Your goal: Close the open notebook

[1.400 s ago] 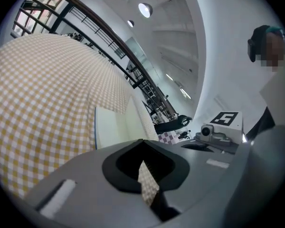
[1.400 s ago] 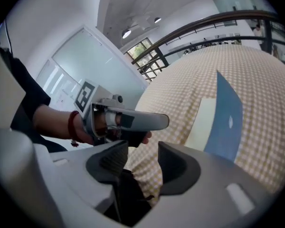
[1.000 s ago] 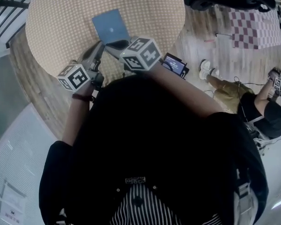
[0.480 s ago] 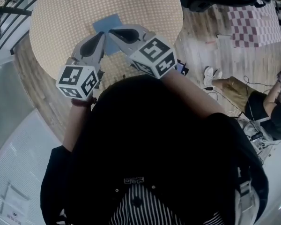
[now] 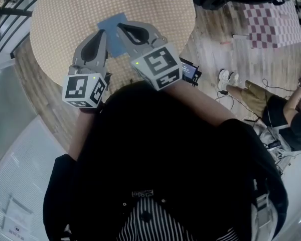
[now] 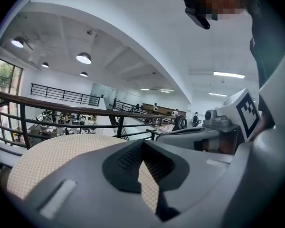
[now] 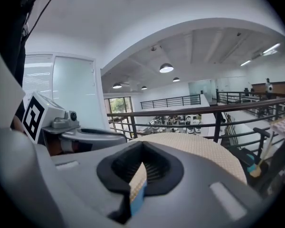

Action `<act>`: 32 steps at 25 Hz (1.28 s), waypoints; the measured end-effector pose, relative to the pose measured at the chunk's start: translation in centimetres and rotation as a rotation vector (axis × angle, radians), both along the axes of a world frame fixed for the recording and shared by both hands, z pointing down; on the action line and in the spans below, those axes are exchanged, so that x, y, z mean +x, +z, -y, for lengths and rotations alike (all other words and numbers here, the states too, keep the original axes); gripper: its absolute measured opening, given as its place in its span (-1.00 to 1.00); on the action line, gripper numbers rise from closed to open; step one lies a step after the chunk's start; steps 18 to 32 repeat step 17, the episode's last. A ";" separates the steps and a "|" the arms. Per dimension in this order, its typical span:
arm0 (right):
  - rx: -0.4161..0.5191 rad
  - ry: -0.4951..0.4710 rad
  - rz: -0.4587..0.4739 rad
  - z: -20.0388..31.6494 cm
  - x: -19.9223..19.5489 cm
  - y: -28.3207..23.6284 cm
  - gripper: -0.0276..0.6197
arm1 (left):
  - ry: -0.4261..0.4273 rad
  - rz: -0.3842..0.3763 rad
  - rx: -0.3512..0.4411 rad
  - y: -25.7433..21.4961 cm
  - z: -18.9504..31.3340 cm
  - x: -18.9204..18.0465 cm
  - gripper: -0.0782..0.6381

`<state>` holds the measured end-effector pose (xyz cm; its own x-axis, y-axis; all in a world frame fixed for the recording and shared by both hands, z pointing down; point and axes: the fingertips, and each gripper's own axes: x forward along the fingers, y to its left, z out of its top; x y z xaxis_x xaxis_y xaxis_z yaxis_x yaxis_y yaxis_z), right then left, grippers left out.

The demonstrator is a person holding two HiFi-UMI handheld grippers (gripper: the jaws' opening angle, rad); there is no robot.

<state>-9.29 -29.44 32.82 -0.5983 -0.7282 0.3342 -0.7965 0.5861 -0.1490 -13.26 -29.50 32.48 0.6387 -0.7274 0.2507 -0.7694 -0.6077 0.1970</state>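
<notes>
The blue notebook (image 5: 112, 24) lies closed near the middle of the round table (image 5: 55, 19), with bare weave out to the rim at 9 and 3 o'clock. Both grippers hang above it, clenched and empty: the left gripper (image 5: 101, 32) at its 7 o'clock, the right gripper (image 5: 120, 25) at its 4 o'clock.

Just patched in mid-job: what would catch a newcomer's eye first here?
The left hand-held gripper and right hand-held gripper hang side by side over a round woven table, jaws together and empty. Beneath their tips a blue notebook lies flat, cover up. At far right a person sits on the wooden floor.
</notes>
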 end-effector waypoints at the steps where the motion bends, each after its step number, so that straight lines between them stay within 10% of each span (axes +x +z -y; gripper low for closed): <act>1: -0.005 -0.005 -0.001 -0.2 -0.2 0.2 -0.91 | 0.004 0.000 -0.001 0.1 -0.2 0.0 -0.77; 32: -0.019 -0.068 -0.006 0.3 -0.5 0.2 -0.91 | 0.055 -0.019 -0.003 -0.5 0.2 1.8 -0.77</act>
